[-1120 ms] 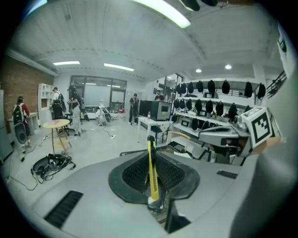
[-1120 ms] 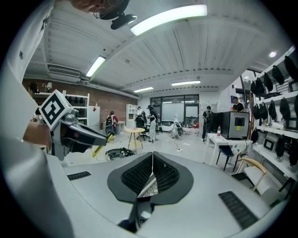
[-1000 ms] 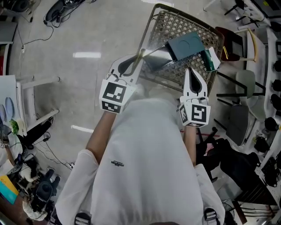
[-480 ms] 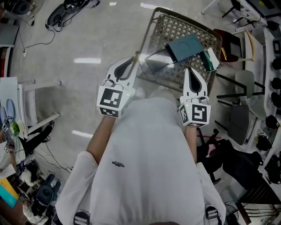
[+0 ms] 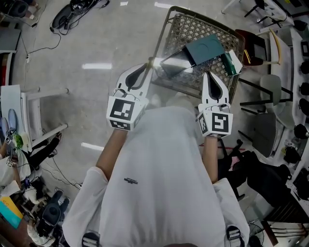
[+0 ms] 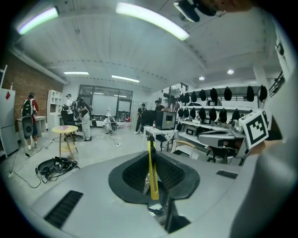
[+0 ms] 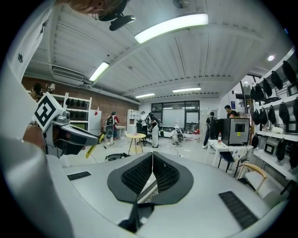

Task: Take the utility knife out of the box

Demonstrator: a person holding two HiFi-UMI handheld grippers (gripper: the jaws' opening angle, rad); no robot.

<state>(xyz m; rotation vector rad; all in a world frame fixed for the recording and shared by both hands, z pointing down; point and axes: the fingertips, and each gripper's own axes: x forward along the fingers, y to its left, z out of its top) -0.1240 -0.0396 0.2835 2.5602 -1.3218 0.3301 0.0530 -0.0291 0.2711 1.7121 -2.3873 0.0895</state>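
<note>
A slim yellow utility knife (image 5: 150, 63) sticks out of my left gripper (image 5: 146, 66), which is shut on it to the left of the wire mesh table (image 5: 193, 24). In the left gripper view the knife (image 6: 152, 179) stands on edge between the dark pads. The right gripper view catches the knife (image 7: 93, 148) from the side. A teal box (image 5: 205, 48) lies on the mesh, with a green and white flap (image 5: 230, 62) beside it. My right gripper (image 5: 211, 76) hangs just in front of the box, its jaws together (image 7: 152, 155) with nothing between them.
A shiny grey sheet (image 5: 175, 62) lies on the mesh left of the box. Chairs (image 5: 263, 48) stand to the right, and cables (image 5: 72, 7) lie on the floor at the far left. People stand around a small round table (image 6: 65, 130) across the room.
Both grippers have lifted slightly and drawn a little back from the mesh table. The knife stays gripped in the left one. Over the last half second nothing has moved.
</note>
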